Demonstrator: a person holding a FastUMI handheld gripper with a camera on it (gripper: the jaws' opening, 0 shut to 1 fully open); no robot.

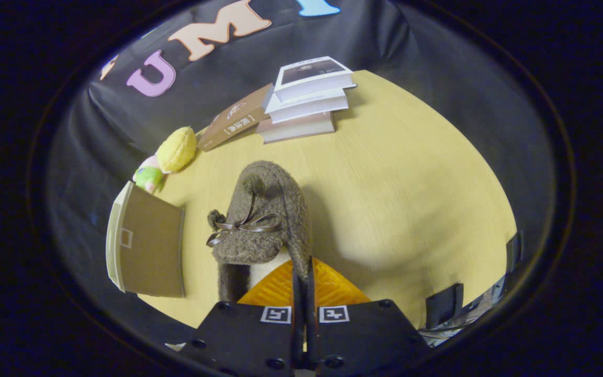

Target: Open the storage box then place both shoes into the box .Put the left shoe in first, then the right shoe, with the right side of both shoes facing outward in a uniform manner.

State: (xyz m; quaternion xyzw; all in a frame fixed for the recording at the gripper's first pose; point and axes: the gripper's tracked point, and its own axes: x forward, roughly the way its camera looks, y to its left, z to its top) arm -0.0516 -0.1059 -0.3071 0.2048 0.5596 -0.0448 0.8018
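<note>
Taking the fuzzy brown shoe [262, 214] as the landmark: left of it and apart stands the brown storage box [147, 246] on the wooden table [411, 199]. Beyond the box lies a yellow plush toy [176, 150]. The shoe hangs toe-away, its side wall pinched between the nearly closed orange fingers [280, 290] of the gripper [303, 272]. Farther beyond, slightly right, sits a stack of books [306, 102].
</note>
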